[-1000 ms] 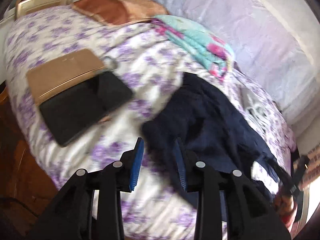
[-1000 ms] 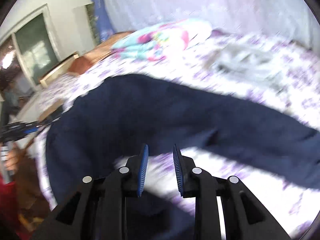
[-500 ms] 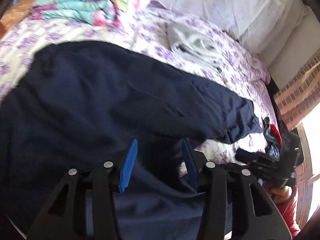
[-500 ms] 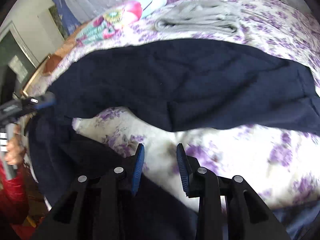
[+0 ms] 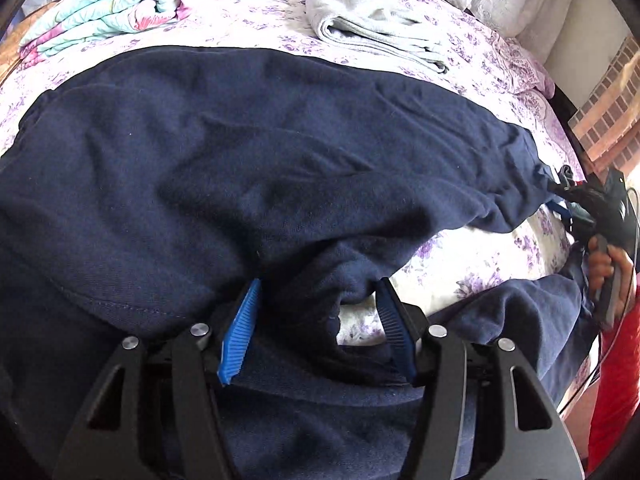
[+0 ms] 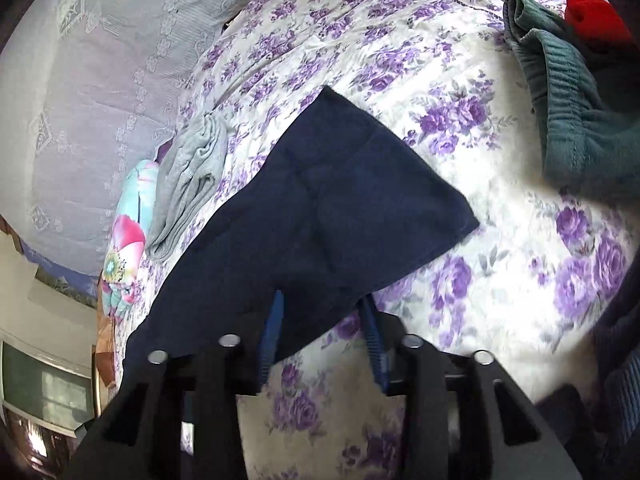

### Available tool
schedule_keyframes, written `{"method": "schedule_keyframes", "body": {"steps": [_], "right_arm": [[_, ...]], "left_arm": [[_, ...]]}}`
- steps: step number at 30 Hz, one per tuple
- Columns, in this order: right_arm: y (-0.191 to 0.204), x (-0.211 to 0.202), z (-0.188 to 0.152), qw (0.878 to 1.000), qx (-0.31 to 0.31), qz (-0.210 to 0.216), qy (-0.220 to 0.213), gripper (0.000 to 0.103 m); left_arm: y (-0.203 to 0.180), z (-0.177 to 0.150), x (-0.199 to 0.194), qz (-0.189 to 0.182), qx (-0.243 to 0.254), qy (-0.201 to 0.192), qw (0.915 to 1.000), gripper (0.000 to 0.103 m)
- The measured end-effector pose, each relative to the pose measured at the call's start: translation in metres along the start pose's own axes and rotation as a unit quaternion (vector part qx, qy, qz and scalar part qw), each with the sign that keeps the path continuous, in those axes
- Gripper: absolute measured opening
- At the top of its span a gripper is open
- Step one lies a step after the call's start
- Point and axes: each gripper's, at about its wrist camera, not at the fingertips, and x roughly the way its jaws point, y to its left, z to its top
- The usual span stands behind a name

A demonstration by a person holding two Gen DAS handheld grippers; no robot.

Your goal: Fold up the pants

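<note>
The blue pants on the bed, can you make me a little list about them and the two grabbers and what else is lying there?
pants: navy pants, spread across the flowery bedspread
left gripper: left gripper open, fingers either side of a bunched bit of the pants
right gripper: right gripper open, at the edge of one pant leg
also on bed: folded grey garment, colourful folded blanket, teal garment
fold: not yet made

The left gripper point(image 5: 316, 312) hangs low with its blue pads point(image 5: 239, 330) spread wide apart. The right gripper point(image 6: 324, 336) also has its jaws parted, and in the left view a bare hand point(image 5: 604, 264) grips its handle at far right.
</note>
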Motion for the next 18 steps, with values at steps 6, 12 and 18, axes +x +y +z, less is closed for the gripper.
{"method": "schedule_keyframes", "body": {"steps": [6,12,18], "right_arm": [[-0.022,-0.001,0.013,0.998,-0.053,-0.036,0.015,0.005],[-0.006,-0.037,0.016,0.990,-0.098,-0.090,-0.048,0.027],[0.060,-0.056,-0.007,0.968,-0.214,-0.073,-0.110,0.042]], "left_arm": [[0.001,-0.001,0.000,-0.007,0.001,-0.001,1.0000,0.057],[0.017,0.002,-0.032,-0.014,-0.028,-0.033,0.9990,0.057],[0.074,0.026,-0.075,0.085,-0.070,-0.097,0.9891,0.064]]}}
